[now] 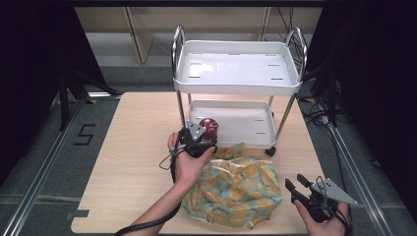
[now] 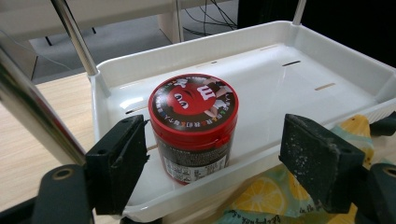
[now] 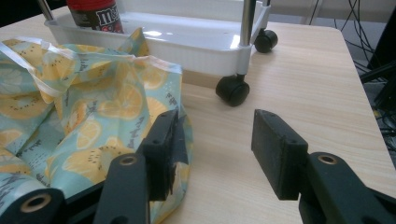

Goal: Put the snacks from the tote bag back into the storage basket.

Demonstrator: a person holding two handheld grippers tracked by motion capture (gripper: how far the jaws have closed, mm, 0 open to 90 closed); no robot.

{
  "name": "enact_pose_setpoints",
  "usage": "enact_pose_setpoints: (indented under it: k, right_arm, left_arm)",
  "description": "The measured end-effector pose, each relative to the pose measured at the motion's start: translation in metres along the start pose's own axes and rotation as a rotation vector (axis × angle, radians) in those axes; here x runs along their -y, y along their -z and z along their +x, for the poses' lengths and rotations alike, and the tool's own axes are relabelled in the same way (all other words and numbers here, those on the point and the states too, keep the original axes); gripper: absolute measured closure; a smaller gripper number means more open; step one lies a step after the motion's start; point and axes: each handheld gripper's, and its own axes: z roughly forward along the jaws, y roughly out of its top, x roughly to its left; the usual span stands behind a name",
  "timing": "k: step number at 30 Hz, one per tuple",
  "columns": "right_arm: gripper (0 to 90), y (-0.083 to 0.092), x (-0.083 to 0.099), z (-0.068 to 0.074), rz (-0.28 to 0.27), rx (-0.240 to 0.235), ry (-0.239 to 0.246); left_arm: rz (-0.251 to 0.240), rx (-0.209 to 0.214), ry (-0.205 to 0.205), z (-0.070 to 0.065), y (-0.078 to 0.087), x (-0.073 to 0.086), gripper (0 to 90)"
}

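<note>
While the left gripper [image 2: 212, 154] stands wide, pads clear of it, the round red-lidded candy jar [image 2: 194, 126] sits on the glossy white cart's lower tray [image 2: 299, 88]. Beside the crumpled lemon-print bag [image 3: 79, 107], the right gripper [image 3: 215, 149] gapes empty over woodgrain; its view shows black castors [image 3: 232, 90].

Glossy white plastic cart tray [image 2: 327, 60] w/ chrome metal posts [image 2: 74, 37], matt wood-look table [image 3: 299, 70], soft printed cloth bag [image 1: 236, 189].

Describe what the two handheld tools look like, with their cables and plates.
Both tools are black. The left tool carries a grey three-cornered plate on top, and a black cable trails back along the bare forearm. The right tool has the same grey plate. Each has two blocky black jaws with scuffed, white-flecked pads.
</note>
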Motion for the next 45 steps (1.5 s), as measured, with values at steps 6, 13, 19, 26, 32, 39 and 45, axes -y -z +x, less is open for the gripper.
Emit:
enact_pose_setpoints:
  k: [6, 13, 19, 26, 32, 39, 45]
  right_arm:
    - [52.4, 0.001, 0.000, 0.000, -0.002, -0.008, -0.011]
    - [52.4, 0.001, -0.001, 0.001, 0.005, -0.012, -0.010]
    - [52.4, 0.002, -0.001, 0.001, 0.004, -0.010, -0.009]
    - [52.4, 0.001, -0.001, 0.001, 0.005, -0.009, -0.008]
    - [52.4, 0.000, 0.000, 0.002, -0.002, -0.010, -0.004]
    - [52.4, 0.000, 0.000, 0.001, -0.004, -0.007, 0.004]
    - [52.4, 0.001, 0.000, 0.001, -0.006, 0.002, 0.012]
  left_arm:
    - [-0.011, 0.036, 0.014, 0.002, 0.010, 0.000, 22.1]
    - [-0.015, 0.083, 0.048, 0.004, 0.022, 0.001, 22.0]
    - [-0.013, 0.046, -0.015, 0.013, 0.034, 0.003, 22.1]
    - [-0.015, 0.058, -0.037, 0.020, 0.048, 0.009, 22.4]
    - [-0.018, 0.074, -0.053, 0.028, 0.056, 0.014, 22.7]
    - [-0.025, 0.075, -0.055, 0.033, 0.063, 0.020, 23.0]
    - [-0.028, 0.071, -0.064, 0.040, 0.069, 0.027, 23.1]
